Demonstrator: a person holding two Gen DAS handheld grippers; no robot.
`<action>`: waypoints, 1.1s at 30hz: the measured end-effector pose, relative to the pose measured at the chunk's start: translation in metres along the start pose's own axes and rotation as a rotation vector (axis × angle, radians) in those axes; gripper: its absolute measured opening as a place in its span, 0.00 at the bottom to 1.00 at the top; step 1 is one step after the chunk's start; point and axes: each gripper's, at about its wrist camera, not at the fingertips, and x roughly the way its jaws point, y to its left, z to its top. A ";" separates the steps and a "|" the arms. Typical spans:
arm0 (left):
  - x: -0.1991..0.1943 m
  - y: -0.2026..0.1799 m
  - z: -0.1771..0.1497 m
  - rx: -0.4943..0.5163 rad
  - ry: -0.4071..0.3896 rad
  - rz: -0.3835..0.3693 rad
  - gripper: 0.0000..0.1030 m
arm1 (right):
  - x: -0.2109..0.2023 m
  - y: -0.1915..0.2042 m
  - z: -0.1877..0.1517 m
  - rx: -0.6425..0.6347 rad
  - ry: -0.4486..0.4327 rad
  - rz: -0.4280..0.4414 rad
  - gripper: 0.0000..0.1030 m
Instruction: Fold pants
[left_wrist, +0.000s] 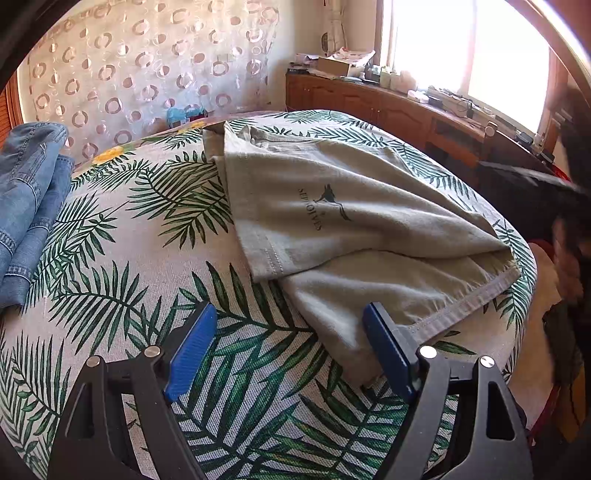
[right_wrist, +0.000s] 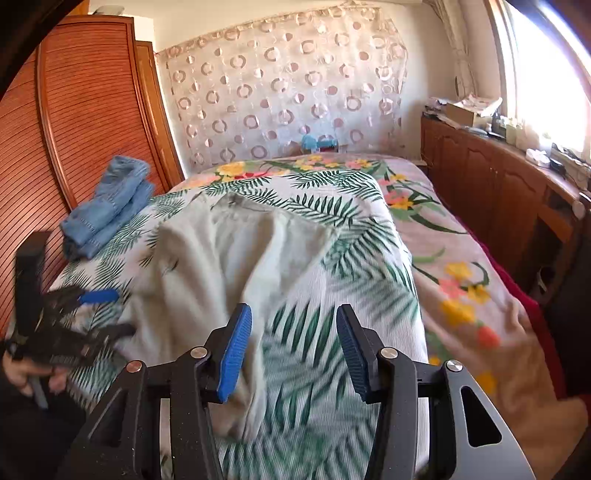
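Grey pants (left_wrist: 354, 221) folded on leaf-print bed (left_wrist: 147, 258); L gripper (left_wrist: 291, 354) jaws wide, R gripper (right_wrist: 293, 354) jaws apart, both empty.

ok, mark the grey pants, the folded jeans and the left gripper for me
grey pants (left_wrist: 369, 206): left wrist view, on the top layer beside the printed logo.
folded jeans (right_wrist: 107, 210): right wrist view, middle of the stack.
left gripper (left_wrist: 288, 354): left wrist view, midway between its open fingers.

A dark print on the grey pants (left_wrist: 354, 229), ahead of the left gripper's spread fingers, shows a leaping animal over lettering turned sideways, roughly "SEPTWOLVES"; nothing else is readable.
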 end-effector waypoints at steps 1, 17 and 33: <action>0.000 0.000 0.000 0.000 -0.001 -0.002 0.80 | 0.009 -0.002 0.006 -0.001 0.009 0.000 0.48; -0.001 0.000 -0.001 0.002 -0.005 -0.004 0.80 | 0.118 -0.019 0.063 0.013 0.199 -0.020 0.06; -0.002 0.001 -0.002 -0.005 -0.014 -0.017 0.80 | 0.098 -0.022 0.081 0.028 0.075 -0.156 0.23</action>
